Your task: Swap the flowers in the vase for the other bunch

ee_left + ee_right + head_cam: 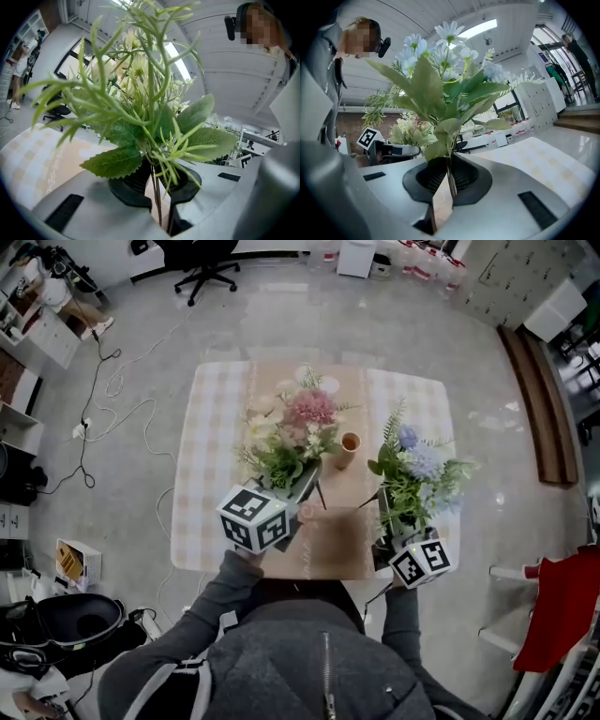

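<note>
Two artificial bunches, both in the air over the table's near edge. Pink-and-cream flower bunch with green leaves [295, 432] [140, 117]: thin stems pinched in the left gripper [305, 491] [157, 187], jaws nearly closed on them. Pale blue-and-white daisy bunch [417, 470] [440, 93]: stems clamped in the right gripper [389, 523] [450, 180], jaws almost together, near the right corner. Small orange-brown vase [349, 448] stands upright mid-table on the beige runner, between the bunches. Table with pale checked cloth [211, 474].

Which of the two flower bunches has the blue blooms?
The blue bunch sits in the right hand-held gripper; the pink and cream bunch in the left hand-held gripper.
</note>
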A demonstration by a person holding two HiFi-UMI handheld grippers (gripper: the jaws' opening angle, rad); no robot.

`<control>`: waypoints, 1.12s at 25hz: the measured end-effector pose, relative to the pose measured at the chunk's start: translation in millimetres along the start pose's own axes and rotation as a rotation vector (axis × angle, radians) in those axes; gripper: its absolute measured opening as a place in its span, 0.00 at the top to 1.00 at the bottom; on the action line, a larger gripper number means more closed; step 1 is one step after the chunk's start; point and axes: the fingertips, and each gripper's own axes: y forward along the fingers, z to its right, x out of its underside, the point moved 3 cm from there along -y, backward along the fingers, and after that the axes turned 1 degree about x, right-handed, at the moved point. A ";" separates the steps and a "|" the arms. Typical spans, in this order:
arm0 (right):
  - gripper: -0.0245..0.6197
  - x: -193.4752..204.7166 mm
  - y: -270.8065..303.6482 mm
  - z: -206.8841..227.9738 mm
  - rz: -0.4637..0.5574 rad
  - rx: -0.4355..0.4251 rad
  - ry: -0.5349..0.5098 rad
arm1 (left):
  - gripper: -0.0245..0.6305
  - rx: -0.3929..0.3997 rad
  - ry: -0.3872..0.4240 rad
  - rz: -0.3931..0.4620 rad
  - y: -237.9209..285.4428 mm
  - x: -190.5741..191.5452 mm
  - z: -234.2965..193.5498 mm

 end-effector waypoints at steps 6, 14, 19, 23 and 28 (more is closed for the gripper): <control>0.92 3.3 -1.7 2.4 0.005 -0.002 0.018 | 0.89 -0.010 0.000 0.010 1.3 -0.6 0.8; 0.92 3.5 -2.8 2.4 0.009 -0.011 0.022 | 0.89 -0.024 -0.004 0.021 0.9 -2.5 -1.0; 0.92 4.9 -3.6 0.7 0.003 -0.019 0.025 | 0.89 -0.023 0.011 0.012 -0.2 -4.7 0.4; 0.92 4.1 -2.4 -0.7 -0.003 -0.023 0.022 | 0.89 -0.010 0.037 -0.006 1.3 -15.3 -3.6; 0.92 6.8 -2.5 -1.5 -0.007 -0.021 0.017 | 0.89 -0.016 0.052 0.004 0.9 -29.3 -11.0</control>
